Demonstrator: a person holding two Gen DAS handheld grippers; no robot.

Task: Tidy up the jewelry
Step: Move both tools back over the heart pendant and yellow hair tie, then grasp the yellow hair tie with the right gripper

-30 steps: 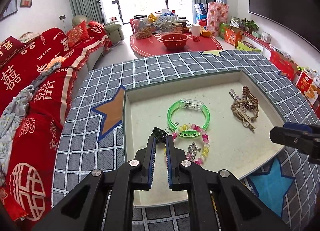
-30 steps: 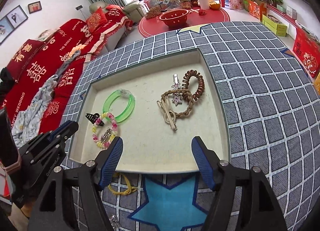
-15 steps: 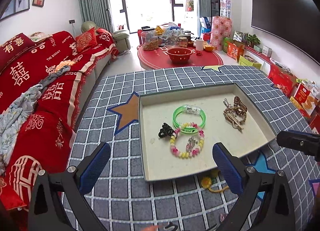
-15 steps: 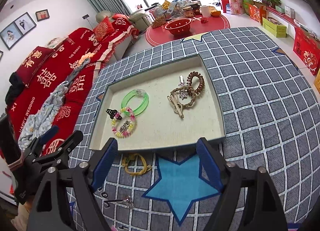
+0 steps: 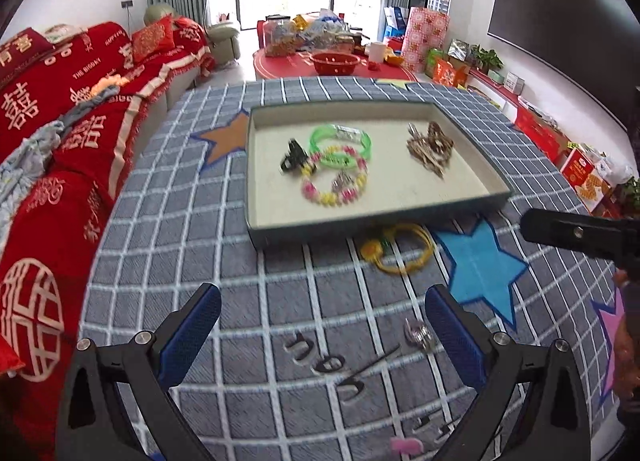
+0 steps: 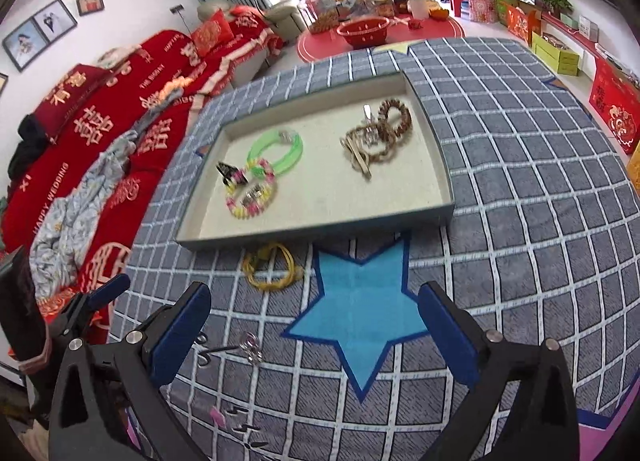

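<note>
A shallow tray on the checked cloth holds a green bangle, a pink and yellow bead bracelet, a black claw clip and a brown pile of hair ties. A yellow cord necklace lies on the cloth just in front of the tray. Several small hair pins and a silver ring piece lie nearer. My left gripper is open and empty above the pins. My right gripper is open and empty over the blue star.
A red sofa runs along the left. A round red table with a red bowl stands beyond the cloth. Boxes line the right wall. A pink clip lies at the near edge.
Both grippers have pulled back from the tray toward the near edge. The left one let go of the black clip in the tray and opened wide. The loose pins have come into view.
</note>
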